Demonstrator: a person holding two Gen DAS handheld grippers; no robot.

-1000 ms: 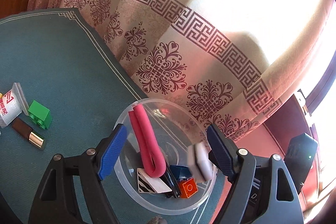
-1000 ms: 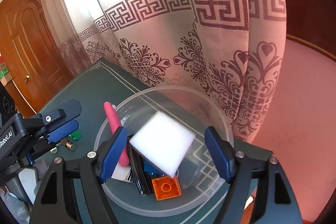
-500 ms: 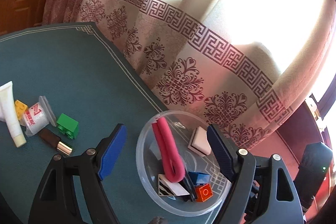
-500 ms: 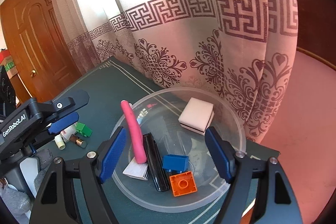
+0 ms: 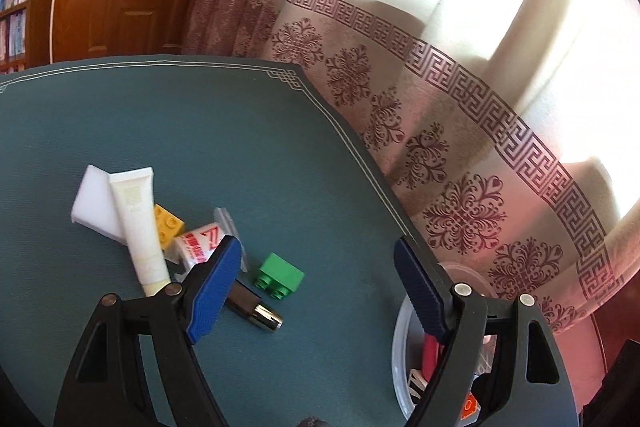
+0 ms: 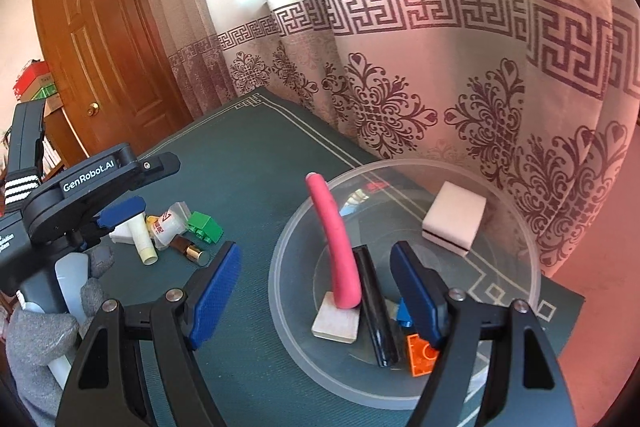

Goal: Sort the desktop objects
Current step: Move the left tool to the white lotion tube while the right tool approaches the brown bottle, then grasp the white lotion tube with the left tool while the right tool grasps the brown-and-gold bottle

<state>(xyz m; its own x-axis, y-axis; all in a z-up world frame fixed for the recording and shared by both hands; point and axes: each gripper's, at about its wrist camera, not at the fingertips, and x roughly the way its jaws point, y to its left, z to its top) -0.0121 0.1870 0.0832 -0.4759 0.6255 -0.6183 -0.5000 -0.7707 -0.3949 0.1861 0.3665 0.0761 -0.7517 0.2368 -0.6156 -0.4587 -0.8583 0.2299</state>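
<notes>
sponge (image 6: 455, 223): dropped, now sits inside the clear bowl (image 6: 516, 227) by its far wall
left hand-held gripper (image 5: 316, 287): swung off the bowl, now over the leftover pile near the green brick (image 5: 280, 275)

Both grippers share one build: black plastic frames with triangular cut-outs, silver screw heads at the joints, and textured blue pads lining the fingers. The left gripper (image 6: 120, 209) carries white "GenRobot.AI" lettering on its side. A grey knitted glove covers the left hand (image 6: 36, 339) holding it.
</notes>
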